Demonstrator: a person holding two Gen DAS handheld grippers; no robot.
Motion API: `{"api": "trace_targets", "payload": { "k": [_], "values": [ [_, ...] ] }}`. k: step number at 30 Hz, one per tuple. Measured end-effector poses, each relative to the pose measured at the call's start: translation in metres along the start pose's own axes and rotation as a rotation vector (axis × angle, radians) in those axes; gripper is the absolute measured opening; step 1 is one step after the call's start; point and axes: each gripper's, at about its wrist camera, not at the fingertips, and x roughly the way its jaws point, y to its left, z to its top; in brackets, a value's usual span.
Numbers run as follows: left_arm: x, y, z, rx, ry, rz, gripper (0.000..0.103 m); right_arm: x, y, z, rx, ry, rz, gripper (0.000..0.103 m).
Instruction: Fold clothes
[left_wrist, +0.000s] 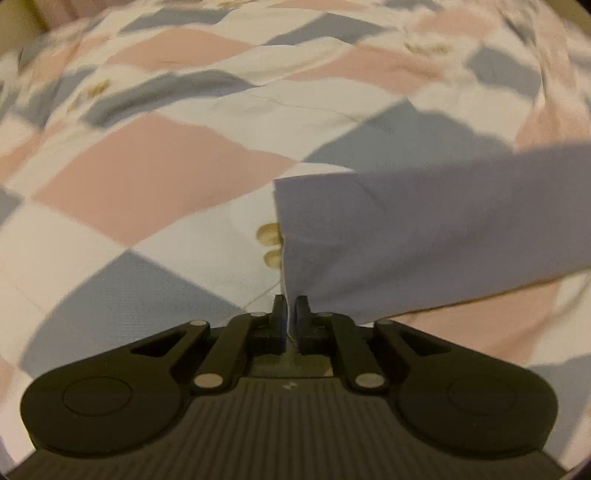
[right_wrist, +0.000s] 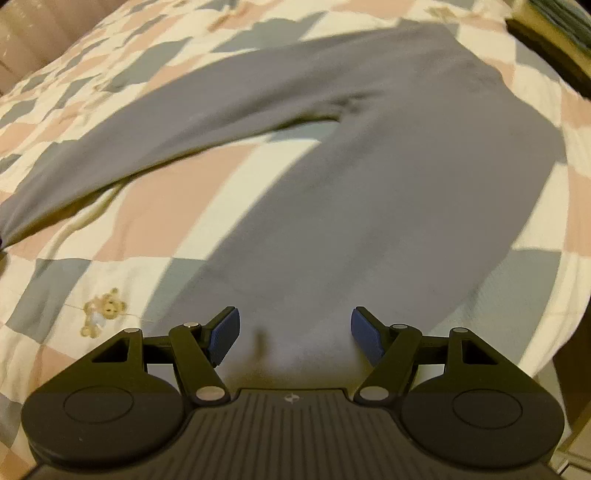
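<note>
Nearest the lens, left claw (left_wrist: 290, 308) is pressed together on the hem edge of the grey trousers (left_wrist: 424, 229), which lie spread across the checkered quilt (left_wrist: 147, 177). Right claw (right_wrist: 295, 332) stands spread above one trouser leg, gripping nothing.

One grey garment (right_wrist: 369, 192), seemingly a pair of trousers, lies spread out, with two legs showing: one runs far left, the other comes near. One checked quilt (right_wrist: 177, 206) in pink, white and grey-blue lies beneath it. One printed teddy bear (right_wrist: 103, 310) shows on the quilt at near left. Two grippers are present: the left gripper (left_wrist: 290, 310) and the right gripper (right_wrist: 295, 332), each with two fingers.
</note>
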Motion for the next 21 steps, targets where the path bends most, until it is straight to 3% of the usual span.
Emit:
{"api": "trace_targets", "payload": {
  "k": [2,4,6,8,10,13,16,19,21],
  "values": [
    [-0.003,-0.016,0.003,0.065,-0.006,0.094,0.012,0.001,-0.006,-0.001,0.010,0.006,0.011,0.069],
    [-0.013,-0.025,0.002,0.105,-0.028,0.224,0.030,-0.005,-0.012,0.000,-0.001,-0.003,0.029,0.069],
    [-0.027,-0.019,-0.007,0.087,-0.029,0.337,0.035,-0.014,-0.021,0.002,-0.022,-0.024,0.036,0.070],
    [-0.044,-0.009,-0.020,0.014,0.012,0.376,0.035,-0.023,-0.035,0.005,-0.032,-0.045,0.033,0.071],
    [-0.074,-0.011,-0.042,-0.082,0.023,0.329,0.035,-0.030,-0.057,0.007,-0.019,-0.060,0.032,0.071],
    [-0.124,-0.050,-0.079,-0.180,0.013,0.153,0.033,-0.035,-0.097,0.015,-0.012,-0.073,0.034,0.067],
    [-0.167,-0.135,-0.120,-0.170,-0.015,-0.044,0.034,-0.030,-0.135,0.034,-0.042,-0.073,0.020,0.052],
    [-0.190,-0.223,-0.154,-0.181,-0.033,-0.188,0.035,-0.019,-0.163,0.065,-0.111,-0.088,0.014,0.052],
    [-0.191,-0.268,-0.174,-0.202,-0.032,-0.226,0.036,-0.011,-0.176,0.087,-0.163,-0.114,0.024,0.052]
  ]
}}
